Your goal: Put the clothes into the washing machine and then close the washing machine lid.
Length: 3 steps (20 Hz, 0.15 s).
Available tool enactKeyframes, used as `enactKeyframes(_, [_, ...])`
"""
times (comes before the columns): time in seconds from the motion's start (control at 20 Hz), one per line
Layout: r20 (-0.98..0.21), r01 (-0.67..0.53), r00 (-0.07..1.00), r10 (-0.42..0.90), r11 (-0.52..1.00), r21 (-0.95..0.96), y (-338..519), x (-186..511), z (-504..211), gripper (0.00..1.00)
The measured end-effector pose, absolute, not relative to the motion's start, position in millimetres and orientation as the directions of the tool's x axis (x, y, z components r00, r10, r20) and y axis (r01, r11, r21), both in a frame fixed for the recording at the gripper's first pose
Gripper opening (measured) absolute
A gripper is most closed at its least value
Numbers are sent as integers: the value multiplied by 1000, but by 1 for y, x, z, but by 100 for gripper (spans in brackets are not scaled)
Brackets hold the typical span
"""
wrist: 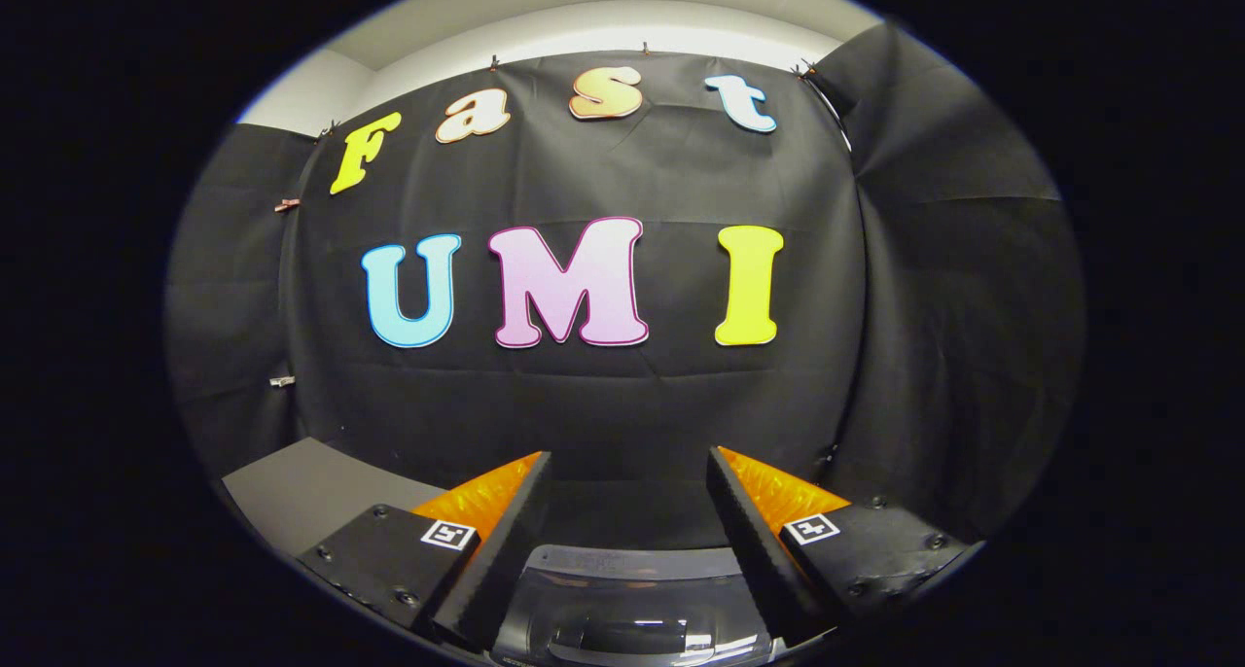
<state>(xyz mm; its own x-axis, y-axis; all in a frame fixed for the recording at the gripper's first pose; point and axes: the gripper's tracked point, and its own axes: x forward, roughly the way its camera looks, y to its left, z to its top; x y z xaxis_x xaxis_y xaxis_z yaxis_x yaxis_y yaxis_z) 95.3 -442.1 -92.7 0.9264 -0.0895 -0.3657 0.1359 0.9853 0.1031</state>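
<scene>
My gripper (627,468) is spread wide, 2 fingers (506,541) well apart, nothing between them, nothing touched. I'm holding no clothes. Each finger base carries 1 square marker tag (447,534). Below and between the fingers sits the washing machine (622,609), seen from above: dark glossy lid (627,633) with a paler grey strip along its far edge, light reflections on the glass. Can't tell if the lid is fully closed or what's inside. The machine is close under my fingertips, not in contact. Beyond the fingers hangs the black cloth wall (603,404). A grey surface (292,492) lies off to the left, beside my left finger.
</scene>
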Motion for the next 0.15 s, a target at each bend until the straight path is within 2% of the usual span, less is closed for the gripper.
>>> enactKeyframes(0.15, [-362,133,928,-88,986,101,-442,97,-91,99])
